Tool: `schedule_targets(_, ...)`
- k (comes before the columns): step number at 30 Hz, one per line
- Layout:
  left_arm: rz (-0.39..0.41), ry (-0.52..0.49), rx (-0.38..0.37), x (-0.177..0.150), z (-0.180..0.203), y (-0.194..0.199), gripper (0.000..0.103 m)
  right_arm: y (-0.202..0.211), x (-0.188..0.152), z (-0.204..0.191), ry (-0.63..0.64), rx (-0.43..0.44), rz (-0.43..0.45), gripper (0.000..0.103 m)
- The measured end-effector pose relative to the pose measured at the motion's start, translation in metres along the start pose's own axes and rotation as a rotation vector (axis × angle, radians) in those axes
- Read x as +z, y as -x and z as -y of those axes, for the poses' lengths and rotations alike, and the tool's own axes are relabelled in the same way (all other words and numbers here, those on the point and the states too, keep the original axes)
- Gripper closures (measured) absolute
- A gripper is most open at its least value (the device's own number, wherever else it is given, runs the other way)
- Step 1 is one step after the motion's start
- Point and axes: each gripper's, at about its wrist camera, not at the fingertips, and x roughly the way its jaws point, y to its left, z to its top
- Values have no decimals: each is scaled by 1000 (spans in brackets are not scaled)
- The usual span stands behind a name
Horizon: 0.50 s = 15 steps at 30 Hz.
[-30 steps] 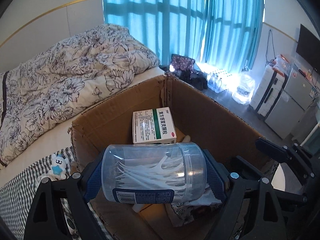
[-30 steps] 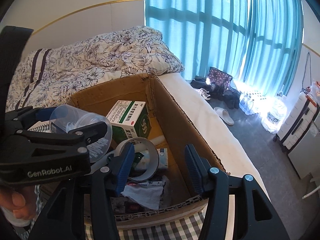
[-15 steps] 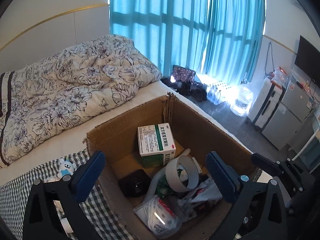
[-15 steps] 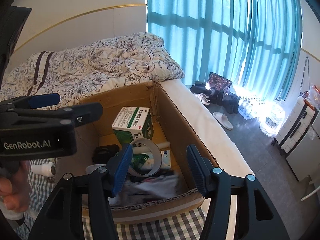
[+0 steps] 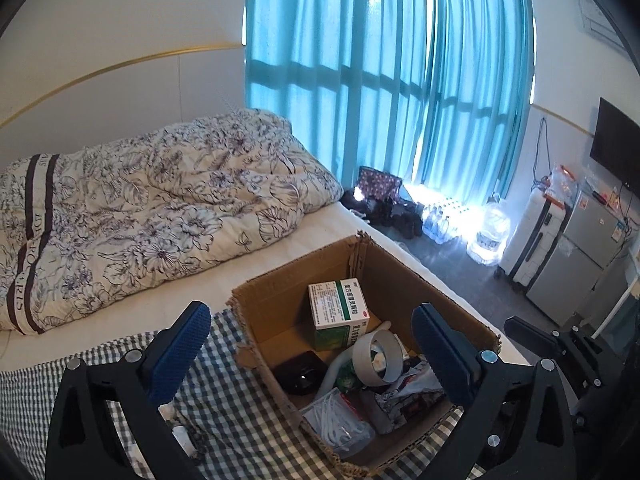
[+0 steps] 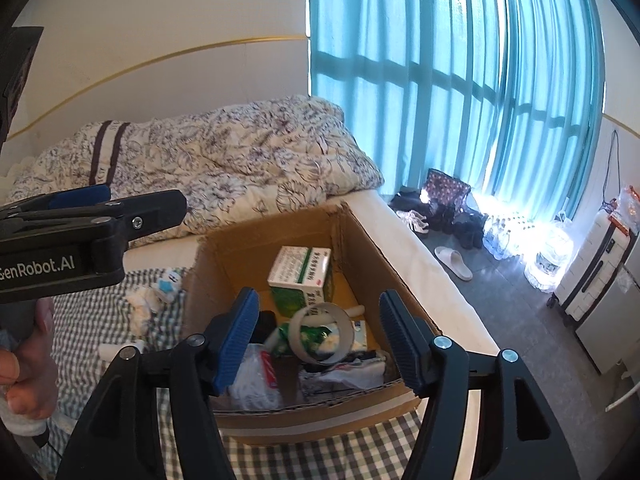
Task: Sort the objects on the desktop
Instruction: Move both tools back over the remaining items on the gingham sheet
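Cardboard box (image 5: 400, 272) holds floss-pick jar (image 5: 340, 420) | left gripper (image 5: 316, 340) jaws apart, empty

Daylight comes through the curtains (image 5: 384, 92), tinting the room blue; the window bars show as dark shadows on the cloth. Glare burns out the floor (image 6: 516, 228) at the curtain foot. The box (image 5: 404, 280) interior is dimmer. Both views are sharp, with fisheye bending of the walls and black corners.
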Motion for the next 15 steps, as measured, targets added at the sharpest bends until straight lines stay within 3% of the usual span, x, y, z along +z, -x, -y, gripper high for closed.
schedule_targets(4, 32, 6, 16, 2, -14, 22, 0, 11, 6, -12, -2, 8, 19, 34)
schedule_targets(15, 101, 71, 89, 5, -76, 75, 0, 29, 24, -56, 11, 69, 58, 9)
